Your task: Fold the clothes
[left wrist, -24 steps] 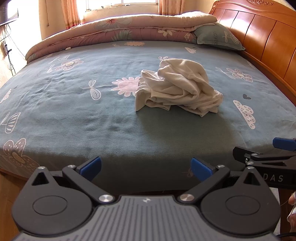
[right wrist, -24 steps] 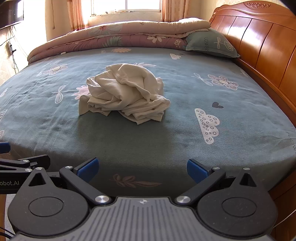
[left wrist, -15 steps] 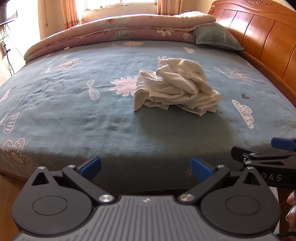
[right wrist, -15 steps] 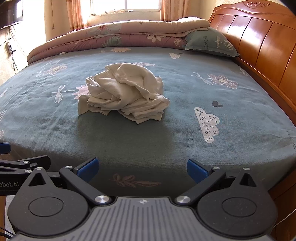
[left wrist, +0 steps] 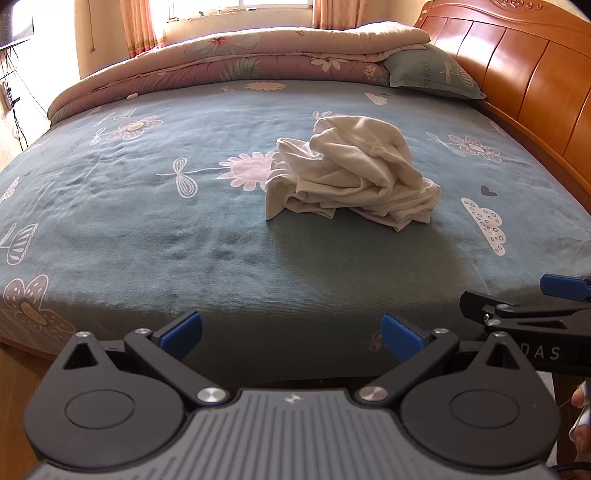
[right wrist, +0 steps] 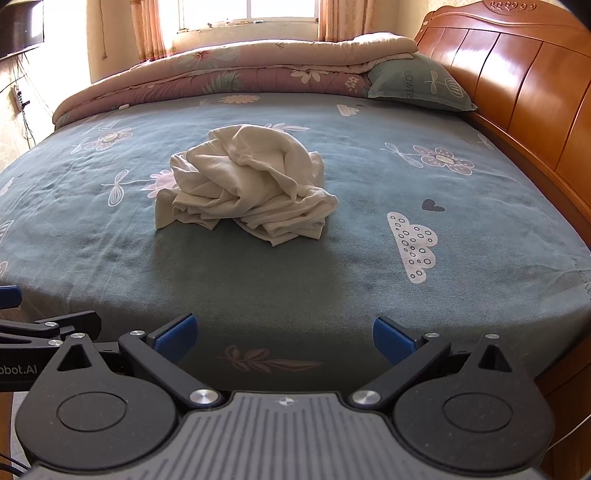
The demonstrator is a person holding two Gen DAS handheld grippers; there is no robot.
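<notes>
A crumpled cream garment (left wrist: 351, 173) lies in a heap on the blue-grey flowered bedsheet (left wrist: 147, 229), a little right of centre in the left wrist view and left of centre as the cream garment (right wrist: 243, 184) in the right wrist view. My left gripper (left wrist: 291, 334) hangs open over the bed's near edge, well short of the heap, with nothing between its blue pads. My right gripper (right wrist: 282, 336) is open too, empty, at the same near edge. Each gripper shows at the other view's side.
A folded pink quilt (left wrist: 236, 62) and a teal pillow (left wrist: 432, 74) lie along the far side. The wooden headboard (right wrist: 524, 85) runs down the right. A window with curtains (right wrist: 247, 11) is behind. Bare sheet surrounds the heap.
Both views have shifted slightly: the garment sits a touch lower and further left in the left wrist view. Both grippers stay open and the heap itself has not moved.
</notes>
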